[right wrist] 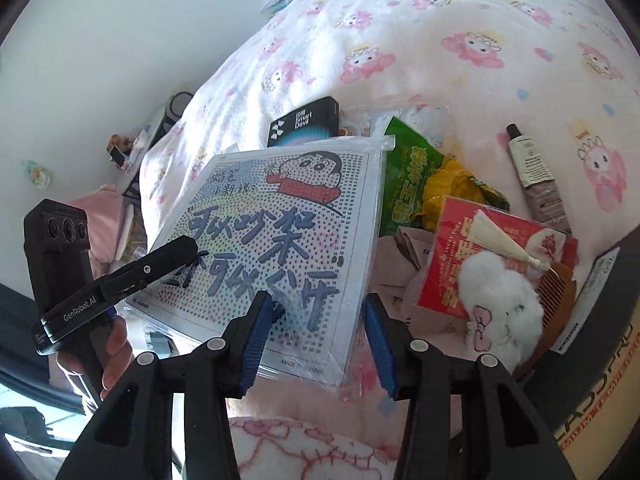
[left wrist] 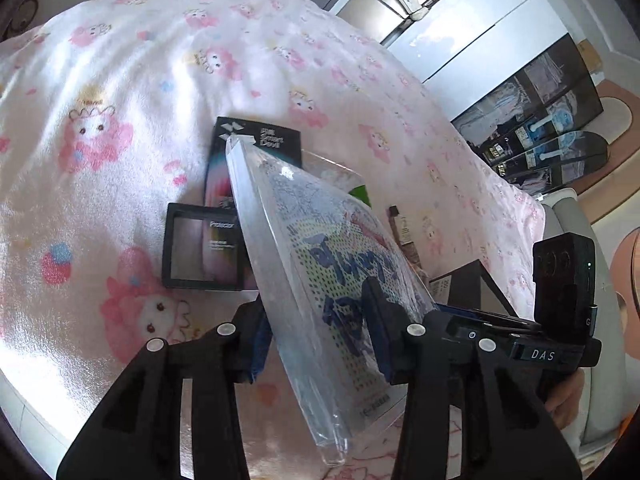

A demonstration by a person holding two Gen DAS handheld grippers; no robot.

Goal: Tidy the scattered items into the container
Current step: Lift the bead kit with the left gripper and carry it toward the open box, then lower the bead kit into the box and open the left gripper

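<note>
Nearest the left wrist lens, the left claw (left wrist: pixel 314 304) is clamped on the shrink-wrapped bead-art kit (left wrist: pixel 320 240): one pad sits under its back and the other on its printed face. The kit is lifted off the bed and tilted on edge, with its far corner pointing to about 11 o'clock.

From the right wrist lens I see the kit's cartoon face almost flat-on. The right claw (right wrist: pixel 316 304) stands apart over the kit's lower edge, and neither pad is pressing on anything.

The grip sits near one corner of a wide, slick, film-wrapped slab, so I judge it likely to swivel or slip. I would carry it slowly, keep the tilt steady, and bring the right claw in only to steady the free edge at 5 o'clock.

I cannot pick out the container with certainty. A dark curved rim (right wrist: pixel 608 280) at 4 o'clock in the right view may be it, so I would confirm that before I swing over.

Other items lie scattered on the pink cartoon blanket (left wrist: pixel 120 80):
- a black Smart Devil box (left wrist: pixel 256 140) at 12 o'clock
- a black Protector box (left wrist: pixel 204 246) at 9 o'clock
- a green snack bag (right wrist: pixel 408 176), a tube (right wrist: pixel 534 172), a red packet (right wrist: pixel 480 248), a white fluffy toy (right wrist: pixel 500 300) and a wooden comb (right wrist: pixel 560 284), all between 1 and 3 o'clock

I would lift the kit clear of all of these and lower it in flat.
</note>
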